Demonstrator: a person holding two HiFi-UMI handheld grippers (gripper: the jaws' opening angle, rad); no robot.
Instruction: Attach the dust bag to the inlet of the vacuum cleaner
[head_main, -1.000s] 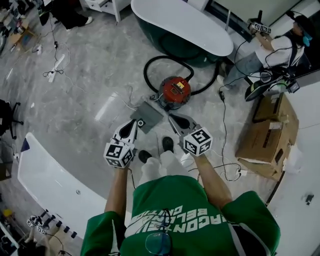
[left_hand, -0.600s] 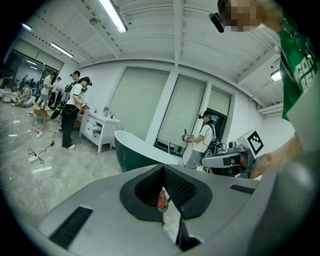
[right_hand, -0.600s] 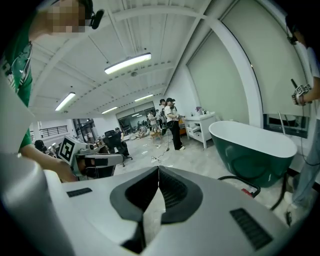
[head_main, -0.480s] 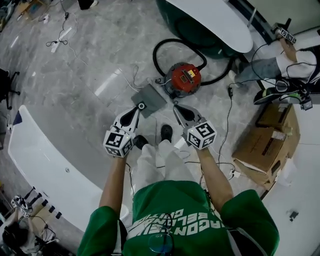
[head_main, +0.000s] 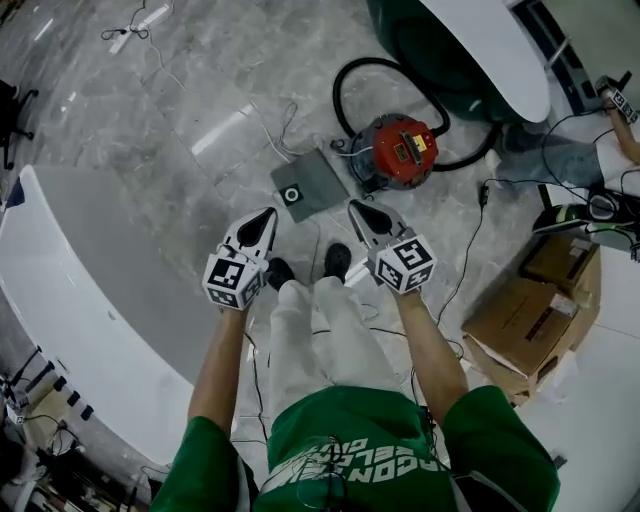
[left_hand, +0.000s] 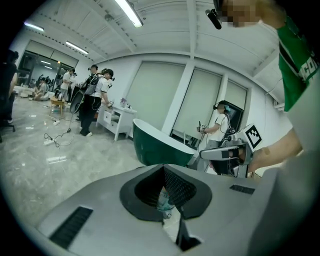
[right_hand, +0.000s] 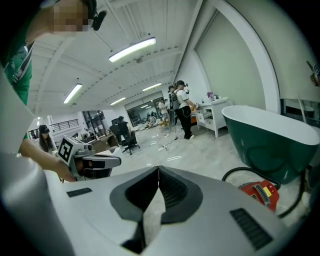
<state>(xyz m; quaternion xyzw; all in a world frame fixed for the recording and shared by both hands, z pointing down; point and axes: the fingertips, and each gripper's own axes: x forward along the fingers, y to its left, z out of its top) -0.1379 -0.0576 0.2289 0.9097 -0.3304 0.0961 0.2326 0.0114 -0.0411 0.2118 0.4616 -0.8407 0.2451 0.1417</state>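
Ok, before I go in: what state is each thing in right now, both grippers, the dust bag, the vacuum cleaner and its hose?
left gripper: jaws shut, empty, above the floor.
right gripper: jaws shut, empty, above the floor.
dust bag: lying flat on the floor beside the vacuum cleaner, not attached.
vacuum cleaner: standing on the floor, no bag on it.
hose: looped on the floor behind the vacuum cleaner.

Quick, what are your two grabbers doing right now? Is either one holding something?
Left hand-held gripper: closed, holding nothing.
Right hand-held gripper: closed, holding nothing.
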